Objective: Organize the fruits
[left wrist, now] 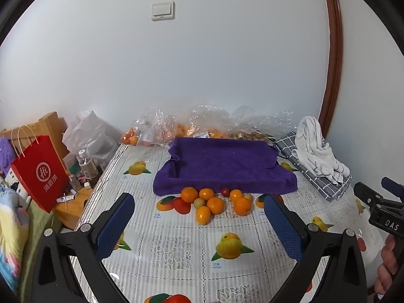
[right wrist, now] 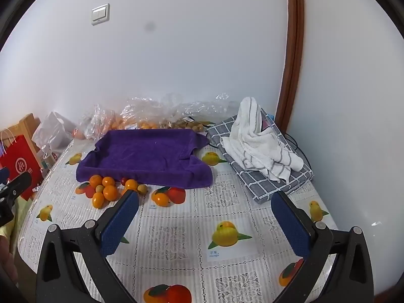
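The left gripper is held fully spread, nothing gripped. At its twelve o'clock, a cluster of oranges is seen on the table, touching the purple towel-lined tray; possibly one small tomato among them. The right gripper is likewise spread and empty, the oranges at its ten o'clock.

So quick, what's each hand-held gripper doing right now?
Left hand-held gripper: open, holding nothing.
Right hand-held gripper: open, holding nothing.

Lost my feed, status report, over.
Left gripper and right gripper: jaws open, empty. Loose fruits before purple-lined tray, untouched. Nothing blocking.
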### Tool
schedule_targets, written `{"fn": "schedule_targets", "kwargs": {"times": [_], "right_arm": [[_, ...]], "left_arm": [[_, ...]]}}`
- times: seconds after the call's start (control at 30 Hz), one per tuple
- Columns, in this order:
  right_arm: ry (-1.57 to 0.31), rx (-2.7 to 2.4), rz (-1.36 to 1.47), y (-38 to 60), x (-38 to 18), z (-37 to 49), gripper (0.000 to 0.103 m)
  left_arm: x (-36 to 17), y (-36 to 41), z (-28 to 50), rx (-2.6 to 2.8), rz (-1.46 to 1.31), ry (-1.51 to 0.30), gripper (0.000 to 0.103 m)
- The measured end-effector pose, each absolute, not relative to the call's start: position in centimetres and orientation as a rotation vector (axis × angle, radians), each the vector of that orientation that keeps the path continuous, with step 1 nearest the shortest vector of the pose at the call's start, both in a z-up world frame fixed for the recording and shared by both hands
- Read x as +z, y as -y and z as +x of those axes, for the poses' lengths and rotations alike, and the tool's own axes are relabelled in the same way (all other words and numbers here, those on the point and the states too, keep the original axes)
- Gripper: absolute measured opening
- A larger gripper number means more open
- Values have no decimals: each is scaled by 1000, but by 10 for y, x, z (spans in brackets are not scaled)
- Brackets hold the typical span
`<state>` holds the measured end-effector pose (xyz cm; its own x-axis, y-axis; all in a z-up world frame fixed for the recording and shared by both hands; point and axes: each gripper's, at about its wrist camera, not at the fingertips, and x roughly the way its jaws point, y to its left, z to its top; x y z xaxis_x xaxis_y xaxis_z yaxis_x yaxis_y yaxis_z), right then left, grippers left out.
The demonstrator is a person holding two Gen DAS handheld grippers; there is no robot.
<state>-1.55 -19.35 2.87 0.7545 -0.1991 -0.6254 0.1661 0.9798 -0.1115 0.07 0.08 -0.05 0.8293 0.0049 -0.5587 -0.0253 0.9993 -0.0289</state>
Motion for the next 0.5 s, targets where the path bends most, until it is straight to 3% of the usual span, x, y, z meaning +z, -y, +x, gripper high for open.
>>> {"fn": "schedule_targets", "kwargs": {"times": [0.5], "right_arm": [[-676, -193, -31, 188, 37, -20, 103]], "left_arm": [[1, 6, -1, 7, -29, -576, 103]]}}
